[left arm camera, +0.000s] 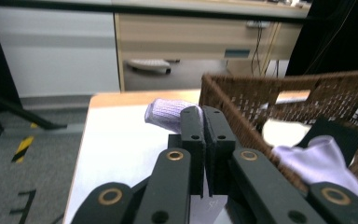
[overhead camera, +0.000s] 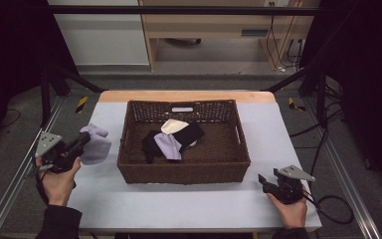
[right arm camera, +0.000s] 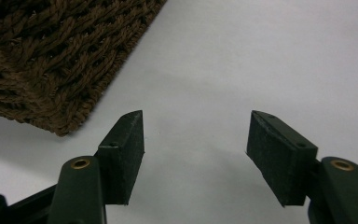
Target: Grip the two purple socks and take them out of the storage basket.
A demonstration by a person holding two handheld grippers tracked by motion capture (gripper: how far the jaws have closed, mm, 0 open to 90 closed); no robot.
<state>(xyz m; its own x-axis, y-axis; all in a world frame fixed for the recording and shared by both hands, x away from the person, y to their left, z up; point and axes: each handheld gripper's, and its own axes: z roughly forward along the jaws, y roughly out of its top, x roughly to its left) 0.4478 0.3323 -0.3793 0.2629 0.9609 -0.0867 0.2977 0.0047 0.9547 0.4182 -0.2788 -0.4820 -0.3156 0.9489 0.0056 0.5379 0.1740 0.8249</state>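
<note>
Table: a pale grey-white table, with a strip of bare wood showing along the far edge.
Basket: big brown wicker basket sits square in the middle of the table, a handle slot in its far wall. Over in the right gripper view, its near corner looms at upper left.
Basket contents: a black cloth, a lavender cloth lying on top of it, and a cream-coloured piece behind them, all bunched toward the middle of the basket floor.
Left gripper: and here's the action, left gripper is off the basket's left side, jaws pinched tight together on a lavender sock. In the left gripper view the sock bulges out just past the closed tips.
Sock position: it's outside the basket, hanging from the jaws just beside the left wall, above the table.
Right gripper: right gripper sits low near the basket's front right corner, jaws spread wide apart, nothing between them but bare tabletop.
</note>
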